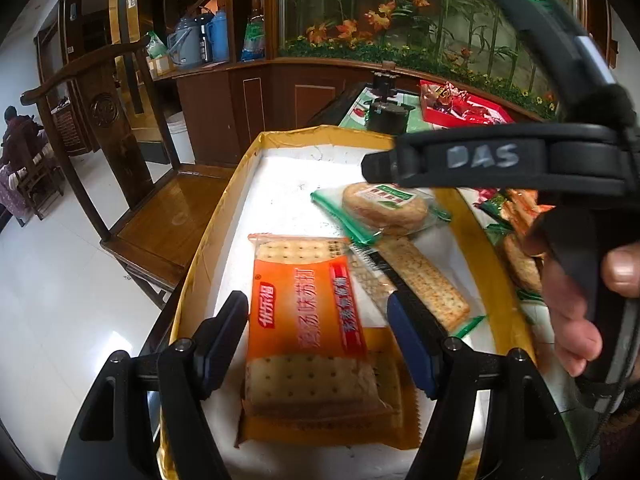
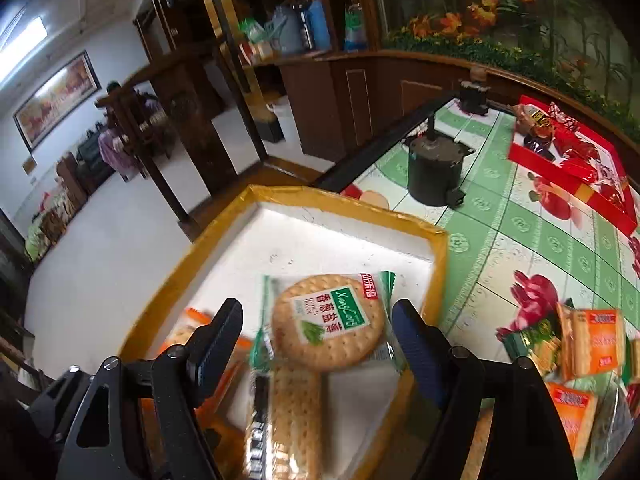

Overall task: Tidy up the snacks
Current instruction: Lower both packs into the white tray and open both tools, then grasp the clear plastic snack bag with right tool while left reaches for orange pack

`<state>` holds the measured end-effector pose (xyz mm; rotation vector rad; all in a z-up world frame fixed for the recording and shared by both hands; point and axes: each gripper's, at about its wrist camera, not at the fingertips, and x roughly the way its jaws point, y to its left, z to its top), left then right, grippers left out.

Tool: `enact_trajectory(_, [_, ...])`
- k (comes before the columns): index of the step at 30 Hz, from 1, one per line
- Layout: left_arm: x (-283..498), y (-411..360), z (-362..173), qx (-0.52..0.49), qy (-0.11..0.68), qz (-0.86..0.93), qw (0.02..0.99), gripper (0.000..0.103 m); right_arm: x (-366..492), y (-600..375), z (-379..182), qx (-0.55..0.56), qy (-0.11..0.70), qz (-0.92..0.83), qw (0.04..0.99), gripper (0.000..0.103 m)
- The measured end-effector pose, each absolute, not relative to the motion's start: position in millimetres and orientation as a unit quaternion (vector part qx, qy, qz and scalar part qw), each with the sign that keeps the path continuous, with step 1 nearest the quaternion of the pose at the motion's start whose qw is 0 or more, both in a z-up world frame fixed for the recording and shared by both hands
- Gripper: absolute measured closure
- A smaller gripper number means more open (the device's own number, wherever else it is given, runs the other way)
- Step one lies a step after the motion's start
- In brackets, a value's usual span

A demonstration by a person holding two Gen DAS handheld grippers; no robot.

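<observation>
orange soda cracker pack lies flat on the white floor of the box, between the fingers of the left gripper, which stand apart from it on both sides, so it looks released there. the round cracker pack rests on the long cracker pack deeper in the box, probably to keep the kinds together. the right gripper hovers over the round one, open and not pressing it. more packs wait on the green tablecloth beside the box.
</observation>
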<state>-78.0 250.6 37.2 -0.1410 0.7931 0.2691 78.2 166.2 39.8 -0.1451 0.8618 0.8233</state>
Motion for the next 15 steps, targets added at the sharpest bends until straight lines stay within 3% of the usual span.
enact_trajectory(15, [-89, 158, 57, -0.016, 0.365, 0.08, 0.927, 0.031, 43, 26, 51, -0.025, 0.376, 0.365, 0.851, 0.022])
